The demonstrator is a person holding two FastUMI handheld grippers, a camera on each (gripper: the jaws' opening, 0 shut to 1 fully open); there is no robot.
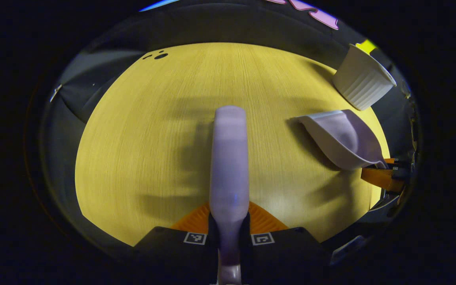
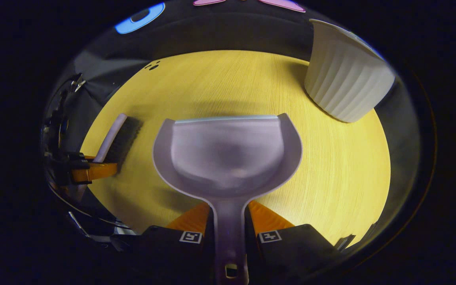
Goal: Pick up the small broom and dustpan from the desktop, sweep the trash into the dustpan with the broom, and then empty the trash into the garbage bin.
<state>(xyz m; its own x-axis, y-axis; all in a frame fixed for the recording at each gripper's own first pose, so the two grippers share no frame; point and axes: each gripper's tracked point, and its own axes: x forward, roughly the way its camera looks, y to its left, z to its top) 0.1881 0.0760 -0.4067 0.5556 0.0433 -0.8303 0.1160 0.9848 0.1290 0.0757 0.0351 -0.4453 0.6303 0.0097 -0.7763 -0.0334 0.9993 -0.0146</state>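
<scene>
My left gripper [image 1: 228,215] is shut on the pale lilac broom [image 1: 228,158], whose back runs straight ahead over the yellow wooden table [image 1: 141,150]. In the right gripper view the broom [image 2: 119,138] shows dark bristles at the far left, held by the left gripper [image 2: 89,170]. My right gripper [image 2: 228,215] is shut on the handle of the lilac dustpan [image 2: 228,154], and nothing lies in its scoop. From the left gripper view the dustpan [image 1: 342,136] hangs tilted a little above the table at the right. A few small dark bits [image 1: 160,56] lie at the table's far left edge.
A white ribbed garbage bin [image 2: 346,75] stands at the table's far right corner, just beyond the dustpan's right side; the bin [image 1: 364,81] is also at the upper right in the left gripper view. The table's edges drop off into dark cloth all around.
</scene>
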